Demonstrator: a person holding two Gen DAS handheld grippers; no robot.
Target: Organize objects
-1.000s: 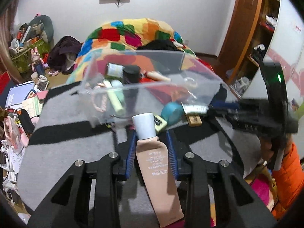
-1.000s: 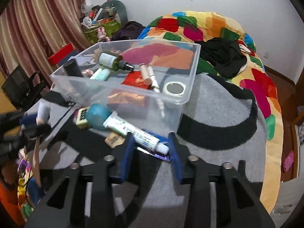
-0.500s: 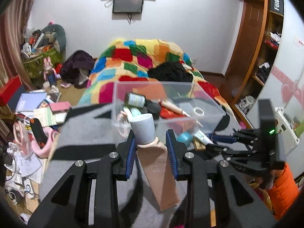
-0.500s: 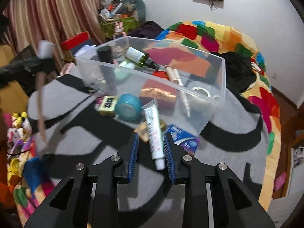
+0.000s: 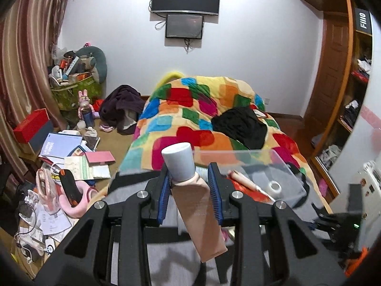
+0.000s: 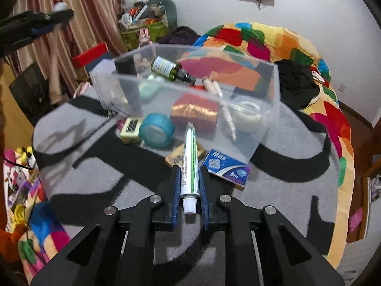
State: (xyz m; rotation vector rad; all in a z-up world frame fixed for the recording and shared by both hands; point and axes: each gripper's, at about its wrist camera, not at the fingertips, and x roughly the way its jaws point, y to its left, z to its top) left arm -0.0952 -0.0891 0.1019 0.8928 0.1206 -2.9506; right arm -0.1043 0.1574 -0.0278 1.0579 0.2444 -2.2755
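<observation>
My left gripper (image 5: 189,174) is shut on a beige cosmetic tube (image 5: 198,212) with a white cap (image 5: 178,164), held high above the clear plastic bin (image 5: 288,174). My right gripper (image 6: 189,174) is shut on a white toothpaste tube (image 6: 189,164), cap toward me, held above the grey blanket (image 6: 273,190) in front of the clear bin (image 6: 269,90). The bin holds a green bottle (image 6: 170,68), a red packet (image 6: 195,112), a tape roll (image 6: 247,114) and other items. The left gripper (image 6: 35,22) shows at upper left in the right wrist view.
A teal round tin (image 6: 156,133), a small yellow box (image 6: 131,130), a brown packet (image 6: 175,158) and a blue card (image 6: 226,166) lie on the blanket by the bin. A colourful quilt (image 5: 190,121) covers the bed. Books and clutter (image 5: 71,157) lie on the floor at left.
Both grippers have risen with their tubes. The left one lifted the beige tube well above the bin. The right one picked the toothpaste off the blanket and turned it lengthwise.
</observation>
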